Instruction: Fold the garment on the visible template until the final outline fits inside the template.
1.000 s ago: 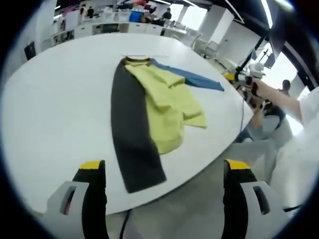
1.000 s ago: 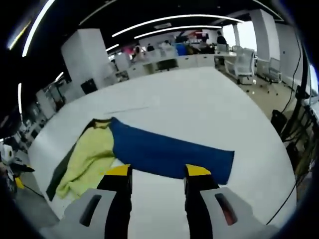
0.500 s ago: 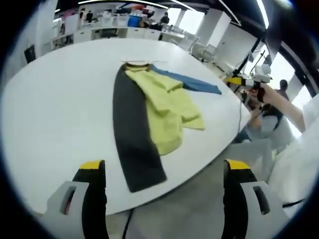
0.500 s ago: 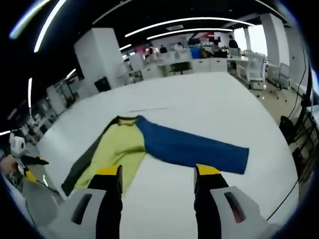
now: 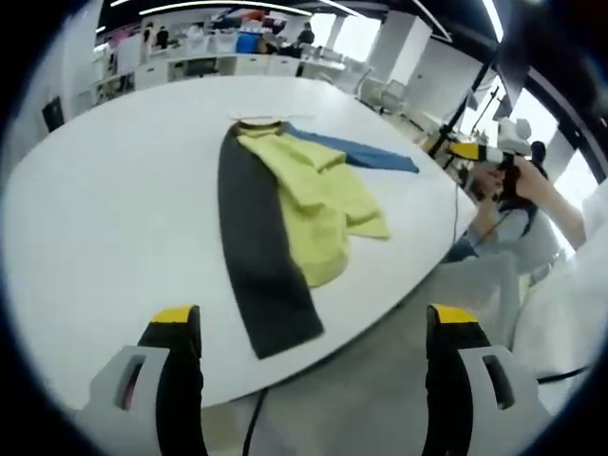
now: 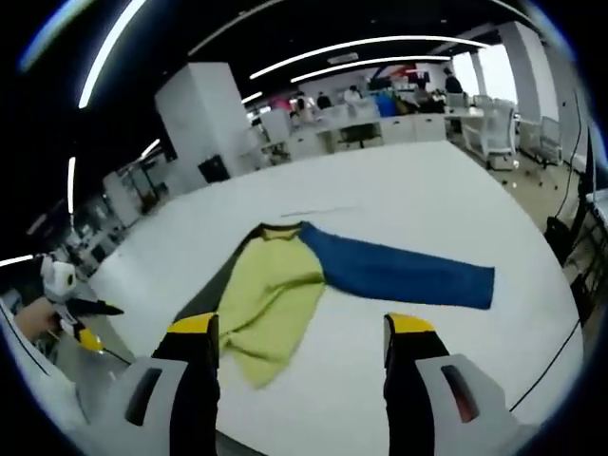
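Note:
A long-sleeved garment lies flat on the white table (image 5: 95, 190). It has a crumpled yellow body (image 5: 318, 204), a black sleeve (image 5: 256, 256) stretched toward the near edge and a blue sleeve (image 5: 356, 152) pointing right. In the right gripper view the yellow body (image 6: 271, 304) sits between the blue sleeve (image 6: 399, 275) and the black sleeve (image 6: 204, 294). My left gripper (image 5: 313, 323) is open, held off the table's near edge. My right gripper (image 6: 302, 328) is open above the table (image 6: 427, 199), short of the garment. Neither one touches the cloth.
A thin pale line (image 6: 318, 211) marks the table just beyond the collar. A person's hand holds the right gripper (image 5: 480, 152) past the table's right edge; the left gripper (image 6: 90, 323) shows at the far left. Desks and chairs stand behind.
My right gripper's jaws have spread wider and its view has pulled back from the blue sleeve. The garment has stayed as it lay. The left gripper has barely shifted.

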`<control>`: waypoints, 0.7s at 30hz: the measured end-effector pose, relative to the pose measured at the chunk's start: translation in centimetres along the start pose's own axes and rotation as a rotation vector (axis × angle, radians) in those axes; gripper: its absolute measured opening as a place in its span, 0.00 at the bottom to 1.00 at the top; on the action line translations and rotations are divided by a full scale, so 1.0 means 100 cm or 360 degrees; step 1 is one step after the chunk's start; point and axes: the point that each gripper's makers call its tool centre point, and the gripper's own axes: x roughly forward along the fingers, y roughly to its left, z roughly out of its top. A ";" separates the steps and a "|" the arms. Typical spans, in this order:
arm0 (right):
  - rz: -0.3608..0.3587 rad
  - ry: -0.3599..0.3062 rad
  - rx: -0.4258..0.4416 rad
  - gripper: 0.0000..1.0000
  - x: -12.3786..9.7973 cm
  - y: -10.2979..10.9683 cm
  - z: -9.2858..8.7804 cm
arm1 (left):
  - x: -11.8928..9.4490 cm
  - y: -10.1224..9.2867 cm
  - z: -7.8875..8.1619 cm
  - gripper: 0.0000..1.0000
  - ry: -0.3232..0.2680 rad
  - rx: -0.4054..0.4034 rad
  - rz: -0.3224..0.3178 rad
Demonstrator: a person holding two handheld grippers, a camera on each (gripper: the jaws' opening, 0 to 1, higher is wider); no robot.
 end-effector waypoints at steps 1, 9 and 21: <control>0.0003 0.0009 0.0003 0.74 -0.001 0.002 -0.004 | -0.001 0.000 0.000 0.95 -0.0004 0.0001 -0.0001; 0.0028 0.0049 -0.0086 0.83 -0.017 0.029 -0.018 | -0.013 0.008 -0.004 0.95 -0.0018 -0.0011 0.0026; 0.0151 0.0068 -0.0189 1.00 -0.040 0.061 -0.032 | -0.024 0.009 -0.004 0.97 -0.0037 -0.0014 0.0034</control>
